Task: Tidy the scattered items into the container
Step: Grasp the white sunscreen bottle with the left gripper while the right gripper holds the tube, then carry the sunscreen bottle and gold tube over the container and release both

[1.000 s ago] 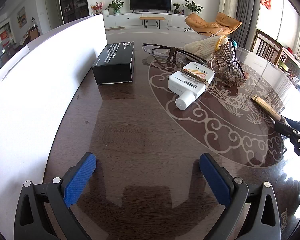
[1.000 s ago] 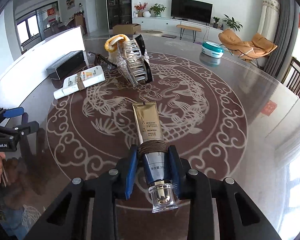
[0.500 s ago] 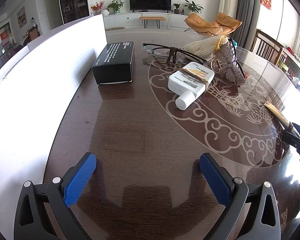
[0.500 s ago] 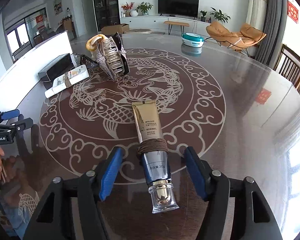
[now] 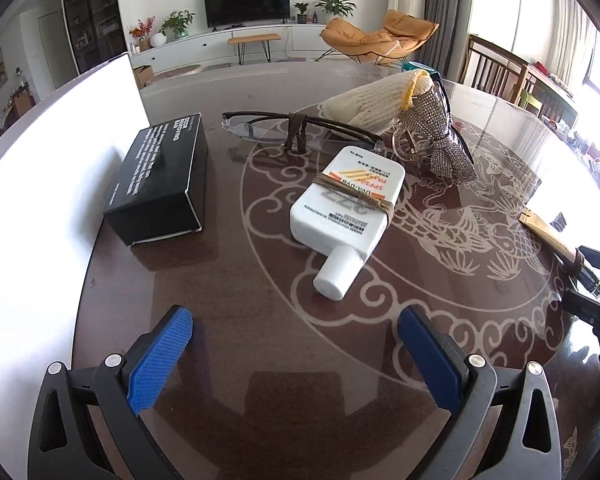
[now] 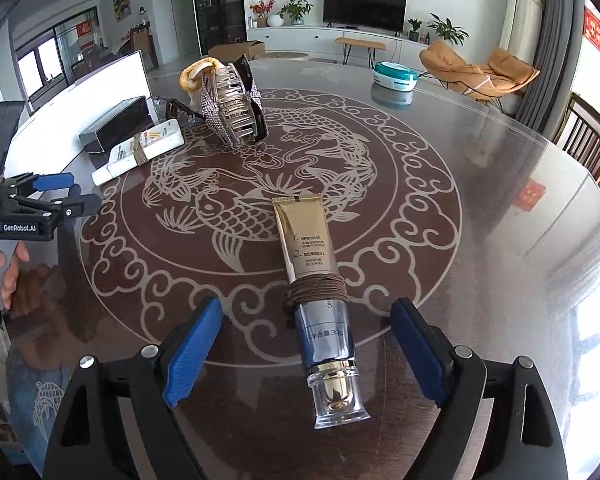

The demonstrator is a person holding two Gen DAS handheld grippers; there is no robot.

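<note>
Two grippers hang above the table (image 6: 500, 184). The right gripper (image 6: 306, 344) is spreading its jaws; the gold tube (image 6: 312, 276) lies on the glass between them, touching neither pad. The left gripper (image 5: 296, 352) stands wide apart with nothing in it, aimed toward the white bottle (image 5: 348, 208). Beyond lie a black box (image 5: 158, 184), glasses (image 5: 296, 130), a knitted glove (image 5: 364, 106) and a rhinestone hair clip (image 6: 236, 108).

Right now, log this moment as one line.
right gripper: opening, clear of gold tube | tube: lying on table | left gripper: open, empty
</note>
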